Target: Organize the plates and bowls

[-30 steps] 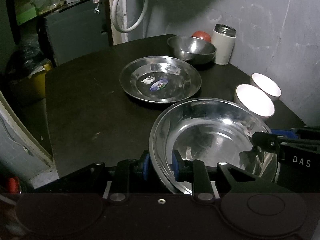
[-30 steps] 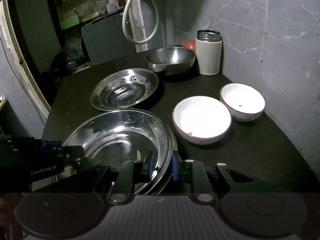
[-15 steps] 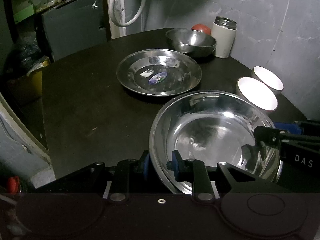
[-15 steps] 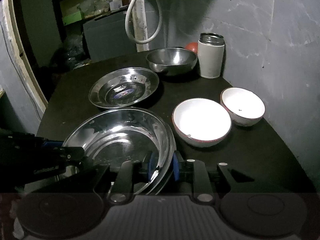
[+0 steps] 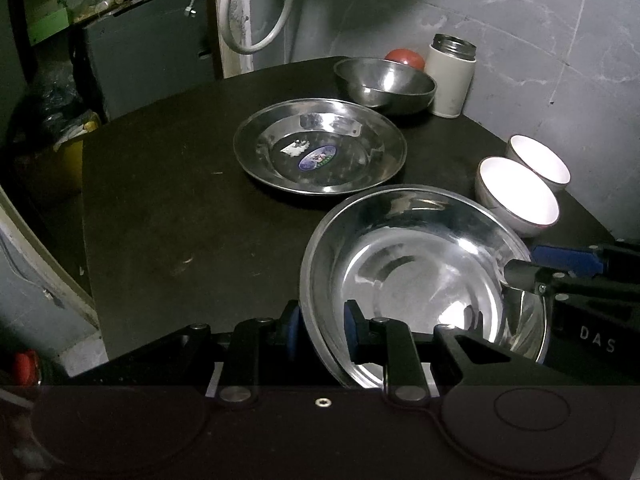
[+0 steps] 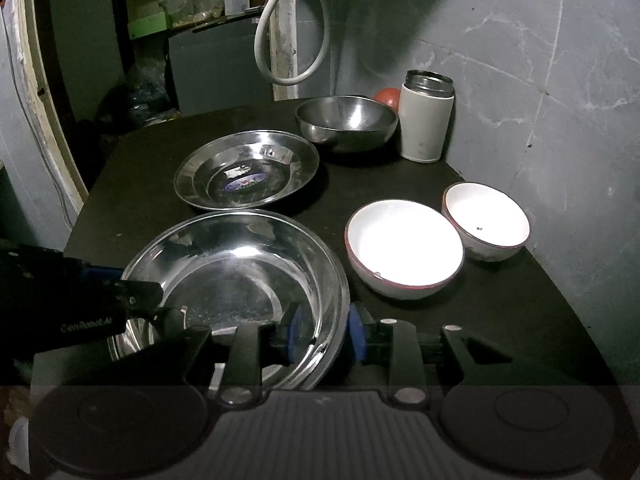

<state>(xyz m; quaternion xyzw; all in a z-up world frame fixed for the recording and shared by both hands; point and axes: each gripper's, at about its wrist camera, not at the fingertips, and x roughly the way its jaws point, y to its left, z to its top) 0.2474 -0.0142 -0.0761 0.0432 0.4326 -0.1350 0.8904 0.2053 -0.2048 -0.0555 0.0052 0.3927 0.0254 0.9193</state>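
Observation:
A large deep steel plate point(image 5: 420, 280) point(image 6: 240, 272) hangs tilted over the near part of the dark table point(image 5: 160, 200). My left gripper point(image 5: 322, 330) is shut on its left rim. My right gripper point(image 6: 324, 332) straddles the right rim with its pads slackened and a gap at the inner pad. Behind lie a second steel plate with a sticker point(image 5: 320, 148) point(image 6: 248, 168) and a steel bowl point(image 5: 384, 84) point(image 6: 348, 120). Two white bowls point(image 6: 404, 248) point(image 6: 486, 216) sit side by side at the right.
A white flask with a steel top point(image 6: 426, 120) and a red round thing point(image 6: 388, 96) stand in the back corner against the grey wall. A white hose point(image 6: 280, 40) hangs behind the table. The table's left edge drops off to clutter.
The right gripper's pads have spread apart on the rim. Both cameras now look down on the table from a little higher. The left gripper's hold is unchanged.

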